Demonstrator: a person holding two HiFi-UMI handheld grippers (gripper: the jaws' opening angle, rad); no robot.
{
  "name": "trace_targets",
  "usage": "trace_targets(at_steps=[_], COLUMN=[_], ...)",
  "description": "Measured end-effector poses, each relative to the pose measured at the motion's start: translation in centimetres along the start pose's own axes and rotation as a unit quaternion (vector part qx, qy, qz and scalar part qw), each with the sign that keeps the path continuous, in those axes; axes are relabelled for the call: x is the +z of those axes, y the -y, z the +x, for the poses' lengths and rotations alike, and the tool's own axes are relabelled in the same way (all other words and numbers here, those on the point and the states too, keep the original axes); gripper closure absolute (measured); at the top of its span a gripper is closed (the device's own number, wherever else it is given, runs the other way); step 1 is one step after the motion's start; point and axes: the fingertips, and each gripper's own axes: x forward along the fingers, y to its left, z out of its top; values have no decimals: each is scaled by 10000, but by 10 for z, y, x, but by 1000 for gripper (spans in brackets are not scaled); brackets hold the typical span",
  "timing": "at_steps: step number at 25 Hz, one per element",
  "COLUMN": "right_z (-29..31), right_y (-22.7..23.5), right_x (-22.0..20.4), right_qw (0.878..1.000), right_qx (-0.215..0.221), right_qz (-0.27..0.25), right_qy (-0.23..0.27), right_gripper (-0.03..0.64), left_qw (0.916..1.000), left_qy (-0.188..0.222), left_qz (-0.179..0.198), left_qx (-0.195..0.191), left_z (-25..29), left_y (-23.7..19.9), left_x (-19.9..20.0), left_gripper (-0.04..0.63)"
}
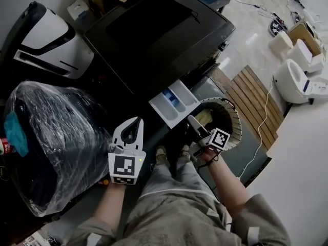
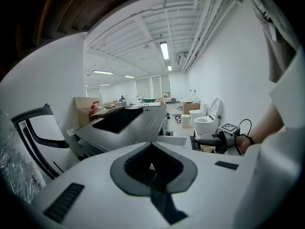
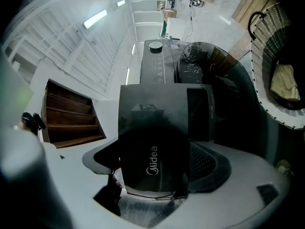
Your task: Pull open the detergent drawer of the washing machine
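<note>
The black washing machine (image 1: 154, 32) fills the upper middle of the head view. Its white detergent drawer (image 1: 174, 104), with a blue compartment, stands pulled out from the front. In the left gripper view the drawer (image 2: 169, 140) juts from the machine's front. My left gripper (image 1: 137, 120) hovers left of and below the drawer, apart from it, its jaws closed tip to tip (image 2: 151, 147). Just right of the drawer's front end is my right gripper (image 1: 190, 118), not touching it. Its jaws (image 3: 153, 140) stand apart with nothing between them.
A black appliance wrapped in clear plastic (image 1: 51, 142) stands at the left. A wicker laundry basket (image 1: 233, 122) sits right of my right hand. A white and black machine (image 1: 46, 40) is at the back left. White toilets (image 1: 300, 78) stand far right.
</note>
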Motion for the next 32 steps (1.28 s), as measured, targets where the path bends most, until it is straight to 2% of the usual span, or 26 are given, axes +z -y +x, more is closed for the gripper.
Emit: trace_targets(at_steps=[4, 8, 11, 16, 21, 23, 26, 32], right_z=[-2, -9, -17, -31, -42, -42, -40, -31], right_y=[0, -9, -13, -27, -68, -89, -127, -215], right_x=[0, -7, -5, 10, 28, 32, 35, 29], right_qw=[9999, 9968, 9897, 9608, 9240, 9049, 8775, 8519], right_qx=[-105, -254, -661, -1360, -1622, -1671, -1651, -1045], right_qz=[-83, -752, -1263, -2414, -3460, -3907, -4485, -5093], right_qy=[30, -100, -93, -99, 130, 247, 393, 624], right_gripper=[183, 183, 183, 184, 193, 226, 324, 431], left_qw=[10000, 10000, 9999, 9999, 9995, 9993, 9986, 9960], left_qy=[13, 36, 49, 140, 295, 367, 507, 842], left_qz=[48, 52, 83, 87, 83, 84, 114, -204], left_qx=[-37, -49, -64, -45, -23, 5, 79, 238], left_z=[-2, -5, -9, -20, -33, -38, -46, -65], left_y=[1, -1, -1, -3, -8, -11, -16, -35], left_x=[1, 2, 4, 13, 28, 36, 51, 84], left_gripper=[580, 580, 580, 580, 580, 580, 580, 580])
